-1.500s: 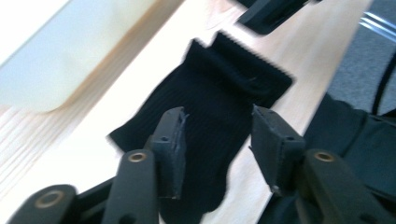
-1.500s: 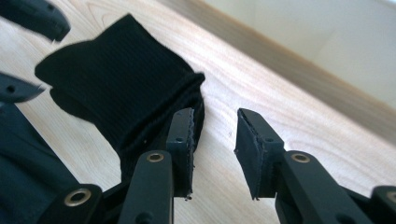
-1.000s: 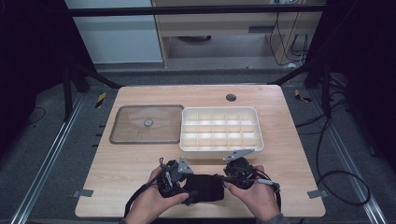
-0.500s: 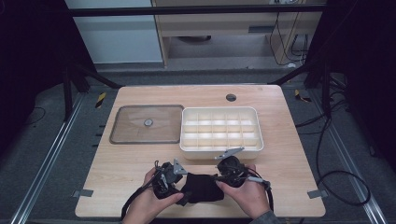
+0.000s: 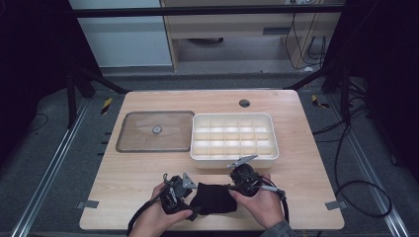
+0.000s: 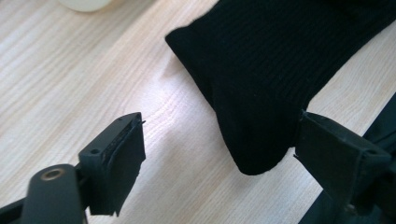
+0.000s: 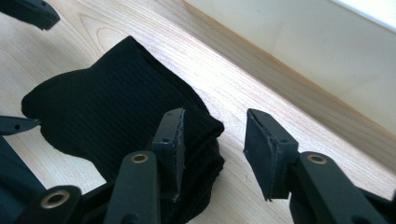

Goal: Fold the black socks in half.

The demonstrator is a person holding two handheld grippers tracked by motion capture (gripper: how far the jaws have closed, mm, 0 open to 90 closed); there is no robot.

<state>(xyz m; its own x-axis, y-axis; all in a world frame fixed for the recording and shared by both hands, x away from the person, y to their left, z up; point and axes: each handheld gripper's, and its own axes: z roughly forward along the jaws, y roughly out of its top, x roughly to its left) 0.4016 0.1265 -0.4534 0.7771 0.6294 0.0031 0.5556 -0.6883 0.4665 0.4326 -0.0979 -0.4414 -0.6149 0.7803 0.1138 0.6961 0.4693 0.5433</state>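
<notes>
A black ribbed sock (image 5: 213, 198) lies bunched on the wooden table (image 5: 296, 148) near its front edge, between the two hand-held grippers. My left gripper (image 5: 184, 189) is at its left side. In the left gripper view the jaws of the left gripper (image 6: 219, 154) stand wide, having just closed a little. The sock's rounded end (image 6: 252, 107) lies between them, up against the right pad (image 6: 334, 149). My right gripper (image 5: 236, 183) is at the sock's right side. In the right gripper view this gripper (image 7: 215, 123) is open; its left pad (image 7: 173, 140) rests over the sock's folded edge (image 7: 116, 107).
A white compartment tray (image 5: 231, 115) stands just beyond the grippers; its wall (image 7: 303, 51) is close to the right jaw. A flat clear lid with a small knob (image 5: 155, 131) lies left of the tray. A round grommet (image 5: 244, 103) sits near the table's far edge.
The right gripper has edged slightly left toward the sock. The sock and the left hand stay in about the same place.
</notes>
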